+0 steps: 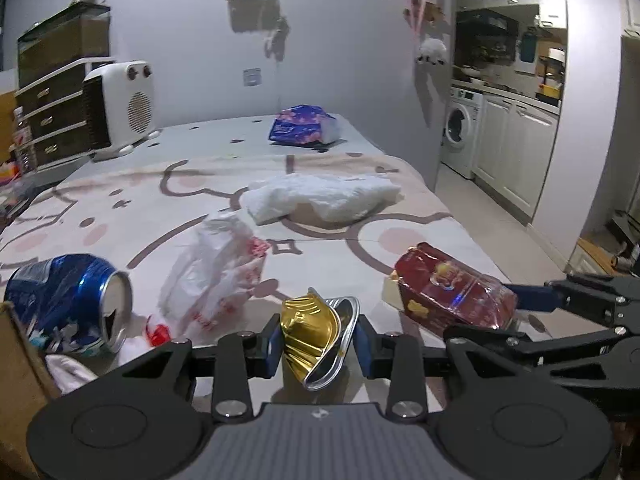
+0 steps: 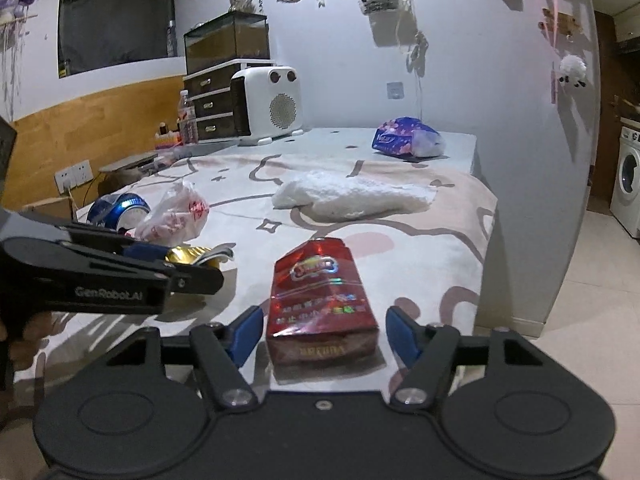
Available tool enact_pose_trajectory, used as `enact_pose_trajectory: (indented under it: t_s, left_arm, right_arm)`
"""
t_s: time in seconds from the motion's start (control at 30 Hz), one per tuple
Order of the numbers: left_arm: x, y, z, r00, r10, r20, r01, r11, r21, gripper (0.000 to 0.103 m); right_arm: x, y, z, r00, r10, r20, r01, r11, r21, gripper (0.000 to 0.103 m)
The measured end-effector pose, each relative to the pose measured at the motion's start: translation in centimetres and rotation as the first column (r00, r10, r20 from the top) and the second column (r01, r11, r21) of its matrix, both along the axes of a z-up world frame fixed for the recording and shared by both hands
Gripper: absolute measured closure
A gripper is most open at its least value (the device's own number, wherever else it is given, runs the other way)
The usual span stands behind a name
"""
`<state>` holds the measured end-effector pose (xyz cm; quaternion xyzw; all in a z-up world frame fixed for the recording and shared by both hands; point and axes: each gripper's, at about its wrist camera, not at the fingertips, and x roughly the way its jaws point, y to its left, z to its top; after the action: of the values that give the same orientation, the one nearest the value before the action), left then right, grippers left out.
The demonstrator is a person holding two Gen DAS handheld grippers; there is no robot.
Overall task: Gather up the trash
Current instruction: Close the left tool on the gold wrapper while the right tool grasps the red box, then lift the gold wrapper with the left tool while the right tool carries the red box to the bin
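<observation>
My left gripper (image 1: 318, 340) is shut on a crushed gold foil cup (image 1: 316, 336), low over the bed; it also shows in the right wrist view (image 2: 196, 257). My right gripper (image 2: 322, 336) is open, its blue pads either side of a red cigarette pack (image 2: 320, 296) lying on the blanket, not touching it. The pack shows in the left wrist view (image 1: 452, 292) too. A crushed blue can (image 1: 72, 296), a crumpled white plastic bag (image 1: 216, 268) and a white wad of tissue (image 1: 320, 198) lie on the bed.
A purple tissue packet (image 1: 302, 126) and a white heater (image 1: 120, 106) stand at the bed's far end. A cardboard box edge (image 1: 20, 380) is at the left. The bed's right edge (image 2: 490, 240) drops to tiled floor. Drawers (image 2: 212, 100) stand beyond.
</observation>
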<state>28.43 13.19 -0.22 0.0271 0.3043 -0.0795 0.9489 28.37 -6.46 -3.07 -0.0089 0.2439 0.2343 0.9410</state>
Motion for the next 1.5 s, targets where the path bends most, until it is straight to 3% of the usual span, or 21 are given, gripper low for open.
enact_pose_trajectory:
  t_s: [0.07,0.73,0.87,1.13,1.5]
  left_arm:
    - [-0.1,0.1,0.0,1.000,0.012,-0.008,-0.012,1.000,-0.006,0.065]
    - [-5.5,-2.9,0.2,0.997,0.083,0.003,-0.083,0.997,0.009,0.065]
    - [-7.1,-3.8,0.8,0.995,0.096,0.015,-0.096,0.995,-0.020,0.065]
    - [-10.1,-7.0,1.7,0.994,0.106,0.036,-0.104,0.993,-0.057,0.065]
    - [-13.2,-14.0,2.2,0.997,0.052,0.058,-0.048,0.997,-0.063,0.065]
  right_arm:
    - [0.0,0.0,0.0,1.000,-0.011,-0.009,0.011,1.000,0.009,0.046]
    - [-3.7,-4.0,1.7,0.993,-0.109,-0.048,0.109,0.994,0.013,0.047]
    - [-5.1,-5.4,2.1,0.992,-0.119,-0.046,0.120,0.992,0.025,0.047]
    - [-8.1,-8.8,2.8,0.987,-0.155,-0.042,0.157,0.986,0.051,0.047]
    - [-12.5,-15.3,2.8,0.977,-0.210,-0.043,0.212,0.975,0.059,0.047]
